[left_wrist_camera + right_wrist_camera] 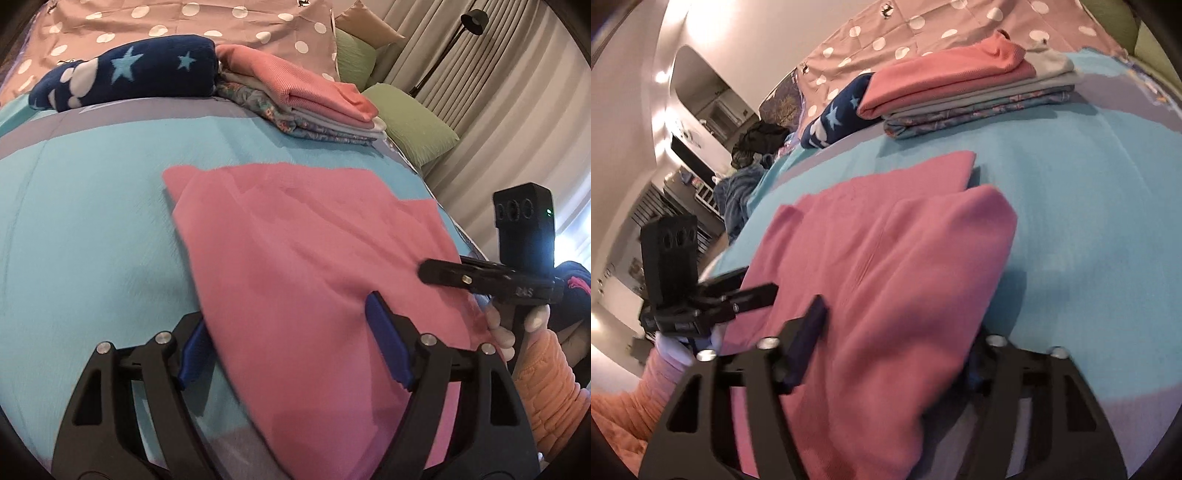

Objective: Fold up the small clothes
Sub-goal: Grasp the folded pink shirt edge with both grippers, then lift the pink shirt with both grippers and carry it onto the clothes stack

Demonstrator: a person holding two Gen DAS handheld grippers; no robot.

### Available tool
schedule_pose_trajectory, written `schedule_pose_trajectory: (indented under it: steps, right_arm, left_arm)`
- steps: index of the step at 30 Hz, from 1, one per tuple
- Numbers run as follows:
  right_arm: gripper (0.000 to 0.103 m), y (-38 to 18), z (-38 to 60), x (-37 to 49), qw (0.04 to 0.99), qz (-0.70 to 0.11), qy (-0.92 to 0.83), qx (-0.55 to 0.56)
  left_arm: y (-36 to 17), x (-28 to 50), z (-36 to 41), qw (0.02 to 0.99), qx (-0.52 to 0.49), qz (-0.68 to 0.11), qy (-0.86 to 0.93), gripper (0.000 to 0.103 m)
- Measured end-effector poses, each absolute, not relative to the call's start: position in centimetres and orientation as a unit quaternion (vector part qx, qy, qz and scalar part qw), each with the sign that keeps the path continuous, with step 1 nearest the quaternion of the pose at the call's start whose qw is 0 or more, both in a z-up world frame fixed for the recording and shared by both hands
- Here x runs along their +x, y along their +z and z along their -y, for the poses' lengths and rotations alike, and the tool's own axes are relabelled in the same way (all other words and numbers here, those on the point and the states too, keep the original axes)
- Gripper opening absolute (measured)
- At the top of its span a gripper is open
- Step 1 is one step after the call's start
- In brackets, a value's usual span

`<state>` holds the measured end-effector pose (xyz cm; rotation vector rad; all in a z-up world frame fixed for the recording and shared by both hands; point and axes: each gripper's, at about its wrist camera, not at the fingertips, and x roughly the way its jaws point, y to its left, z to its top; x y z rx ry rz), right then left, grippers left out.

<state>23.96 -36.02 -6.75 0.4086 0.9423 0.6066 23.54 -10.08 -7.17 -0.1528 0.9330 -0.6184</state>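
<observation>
Both views are evenly and fairly brightly lit, soft indoor light with a cool cast on the turquoise bedspread (92, 206). In the left wrist view daylight glares white through the curtains (491, 122) at the right edge. In the right wrist view warm lamps blow out on the wall (713, 29) — round hot spots at upper left. Shadows are soft and short under the pink garment (886, 266). Fisheye bending curves everything, corners go black, and motion blur smears the near fabric — edges lack crispness.
</observation>
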Motion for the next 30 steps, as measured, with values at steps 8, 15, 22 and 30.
schedule_pose_trajectory:
  steps: [8,15,22,30]
  right_arm:
    - [0.032,-6.5,35.6,23.7,0.838,-0.440,0.268,0.178]
    - [0.025,-5.0,33.2,22.4,0.870,-0.439,0.204,0.098]
    - [0.017,2.3,33.7,18.2,0.906,-0.357,0.198,0.107]
    - [0.016,13.6,36.7,18.2,0.955,-0.235,0.163,0.077]
  left_arm:
    - [-7.2,23.5,10.5,0.858,-0.057,-0.429,-0.277,0.053]
    - [-5.5,20.7,14.5,0.890,0.092,-0.390,-0.217,0.031]
    - [1.3,17.6,13.2,0.906,0.042,-0.342,-0.246,0.020]
    - [12.8,17.9,15.5,0.927,0.055,-0.238,-0.284,0.019]
